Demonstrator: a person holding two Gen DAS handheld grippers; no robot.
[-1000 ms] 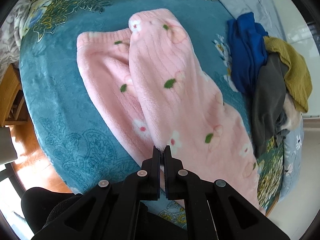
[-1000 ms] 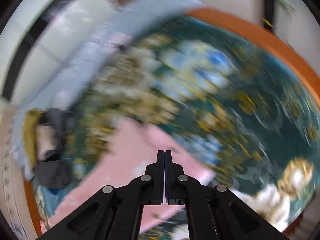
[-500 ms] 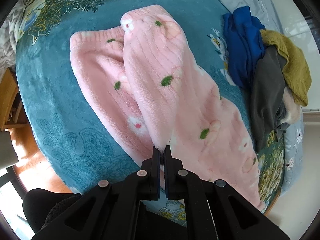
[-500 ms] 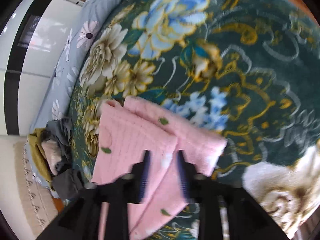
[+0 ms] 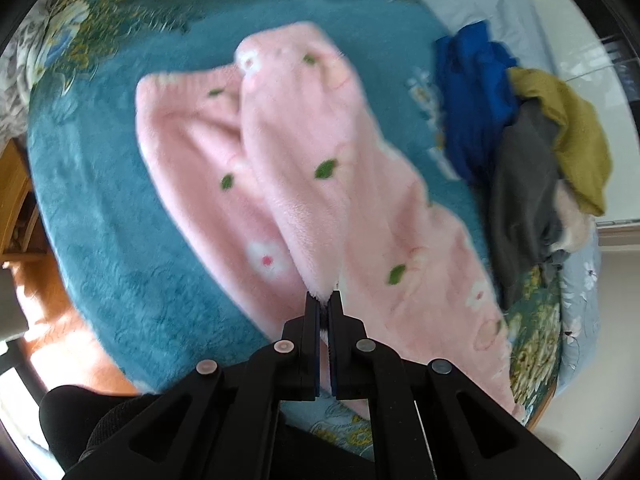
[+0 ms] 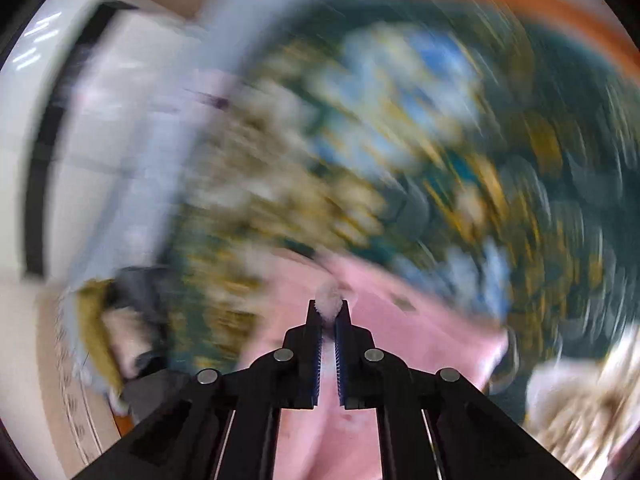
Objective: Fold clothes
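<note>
Pink fleece trousers (image 5: 304, 152) with flower and leaf prints lie on a teal floral blanket (image 5: 92, 216). My left gripper (image 5: 324, 300) is shut on an edge of the upper trouser leg and lifts it off the lower leg. In the blurred right wrist view, my right gripper (image 6: 328, 308) is shut on a tuft of the same pink trousers (image 6: 420, 320).
A pile of other clothes lies at the right: a blue garment (image 5: 472, 108), a mustard one (image 5: 572, 136) and a grey one (image 5: 520, 200). The pile shows blurred in the right wrist view (image 6: 116, 320). Wooden floor (image 5: 68, 340) and furniture lie past the bed's left edge.
My right gripper, open half a second ago over the trousers' end, has closed on the pink fabric and moves fast. My left gripper keeps its hold and has lifted the leg slightly.
</note>
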